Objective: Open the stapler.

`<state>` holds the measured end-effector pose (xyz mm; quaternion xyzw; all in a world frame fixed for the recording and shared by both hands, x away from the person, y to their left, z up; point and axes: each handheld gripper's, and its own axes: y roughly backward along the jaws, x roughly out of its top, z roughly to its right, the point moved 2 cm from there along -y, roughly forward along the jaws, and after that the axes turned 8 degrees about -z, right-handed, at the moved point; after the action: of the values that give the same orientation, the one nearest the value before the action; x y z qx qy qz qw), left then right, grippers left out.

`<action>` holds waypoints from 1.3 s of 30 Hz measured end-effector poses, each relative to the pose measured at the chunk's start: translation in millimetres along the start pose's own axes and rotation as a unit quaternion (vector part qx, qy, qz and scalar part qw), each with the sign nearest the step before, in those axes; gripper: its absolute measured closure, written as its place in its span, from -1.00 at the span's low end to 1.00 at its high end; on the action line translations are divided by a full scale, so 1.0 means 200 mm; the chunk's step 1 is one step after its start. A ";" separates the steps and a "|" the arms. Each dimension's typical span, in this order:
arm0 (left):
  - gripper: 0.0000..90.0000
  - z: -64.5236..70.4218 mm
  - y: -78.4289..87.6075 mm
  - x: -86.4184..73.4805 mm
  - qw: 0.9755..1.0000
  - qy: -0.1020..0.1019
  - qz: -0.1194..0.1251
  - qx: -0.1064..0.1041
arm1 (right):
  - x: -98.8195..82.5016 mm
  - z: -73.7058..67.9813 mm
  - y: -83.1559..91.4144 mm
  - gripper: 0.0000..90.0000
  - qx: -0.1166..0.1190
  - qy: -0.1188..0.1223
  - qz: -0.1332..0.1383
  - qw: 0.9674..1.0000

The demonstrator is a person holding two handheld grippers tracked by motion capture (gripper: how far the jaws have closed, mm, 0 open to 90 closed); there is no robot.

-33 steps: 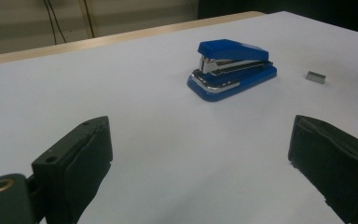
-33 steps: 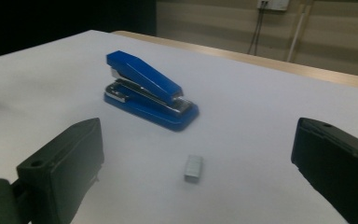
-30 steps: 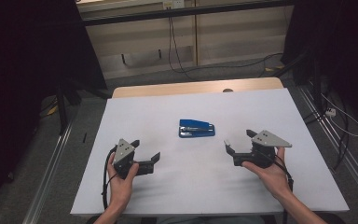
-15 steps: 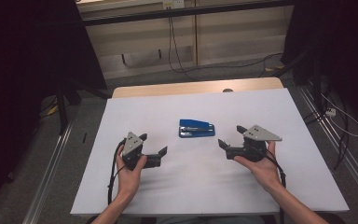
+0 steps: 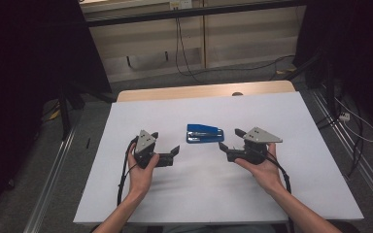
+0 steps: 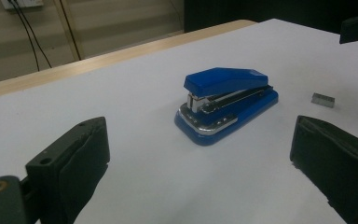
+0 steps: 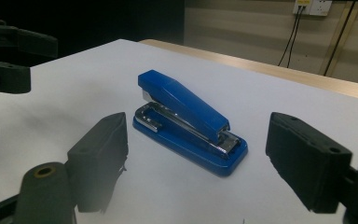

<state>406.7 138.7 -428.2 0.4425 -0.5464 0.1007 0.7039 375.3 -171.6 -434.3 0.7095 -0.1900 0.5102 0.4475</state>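
**High view: stapler sits between my two tools**

High view puts my left tool (image 5: 174, 154) and right tool (image 5: 223, 147) low on the white surface (image 5: 291, 145), both aimed inward, with the blue stapler (image 5: 204, 133) just beyond and between them, long axis running across. My right tool looks nearer. Its jaws have just been closing, yet stand apart with nothing between; the left jaws gape wide, empty. Left tool view adds a small strip of staples (image 6: 323, 100) past the stapler's tail, which the right tool view misses.
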 end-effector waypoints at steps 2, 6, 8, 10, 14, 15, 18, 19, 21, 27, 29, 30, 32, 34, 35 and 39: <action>-0.90 0.00 -0.03 0.00 1.000 -0.013 -0.013 0.010 | 0.00 0.00 -0.01 -0.42 0.003 0.001 -0.001 1.000; -0.89 0.00 -0.10 0.04 1.000 -0.018 -0.015 0.006 | 0.02 -0.02 -0.06 -0.29 0.014 0.006 -0.004 1.000; -0.90 0.00 -0.13 0.07 1.000 -0.021 -0.010 0.000 | 0.03 -0.03 -0.07 -0.27 0.015 0.008 -0.004 1.000; -0.90 -0.01 -0.16 0.09 1.000 -0.017 -0.007 -0.001 | 0.04 -0.03 -0.08 -0.26 0.015 0.008 -0.004 1.000; -0.92 -0.01 -0.20 0.11 1.000 -0.021 -0.013 0.000 | 0.05 -0.04 -0.12 -0.19 0.018 0.011 -0.010 1.000; -0.92 -0.01 -0.20 0.11 1.000 -0.022 -0.014 -0.002 | 0.05 -0.04 -0.12 -0.19 0.018 0.011 -0.010 1.000; -0.91 -0.03 -0.22 0.13 1.000 -0.006 -0.009 -0.010 | 0.06 -0.04 -0.16 -0.07 0.021 0.011 -0.010 1.000; -0.91 -0.03 -0.23 0.13 1.000 -0.003 -0.007 -0.011 | 0.06 -0.04 -0.16 -0.07 0.021 0.011 -0.010 1.000; -0.91 -0.04 -0.23 0.12 1.000 -0.001 -0.015 -0.012 | 0.06 -0.04 -0.18 -0.05 0.023 0.010 -0.010 1.000; -0.90 -0.09 -0.23 0.09 1.000 0.002 -0.025 -0.005 | 0.06 -0.05 -0.24 0.23 0.037 0.014 -0.023 0.999; -0.89 -0.10 -0.24 0.09 1.000 0.009 -0.026 -0.004 | 0.07 -0.05 -0.26 0.32 0.045 0.006 -0.025 0.999; -0.88 -0.11 -0.24 0.09 1.000 0.014 -0.027 -0.005 | 0.08 -0.05 -0.27 0.37 0.048 0.006 -0.025 0.999; -0.87 -0.11 -0.23 0.08 0.999 0.019 -0.027 -0.020 | 0.09 -0.06 -0.29 0.53 0.051 0.012 -0.029 0.998; -0.87 -0.12 -0.23 0.08 0.999 0.022 -0.026 -0.016 | 0.09 -0.07 -0.31 0.65 0.061 0.018 -0.035 0.997; -0.87 -0.12 -0.23 0.09 0.999 0.017 -0.026 -0.014 | 0.09 -0.08 -0.32 0.75 0.065 0.024 -0.040 0.997; -0.85 -0.11 -0.25 0.08 0.999 0.017 -0.030 -0.017 | 0.08 -0.11 -0.36 1.00 0.075 0.036 -0.062 0.995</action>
<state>458.6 119.5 -440.0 0.4451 -0.5228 0.0779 0.7228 422.2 -111.7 -450.8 0.7327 -0.0910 0.5192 0.4304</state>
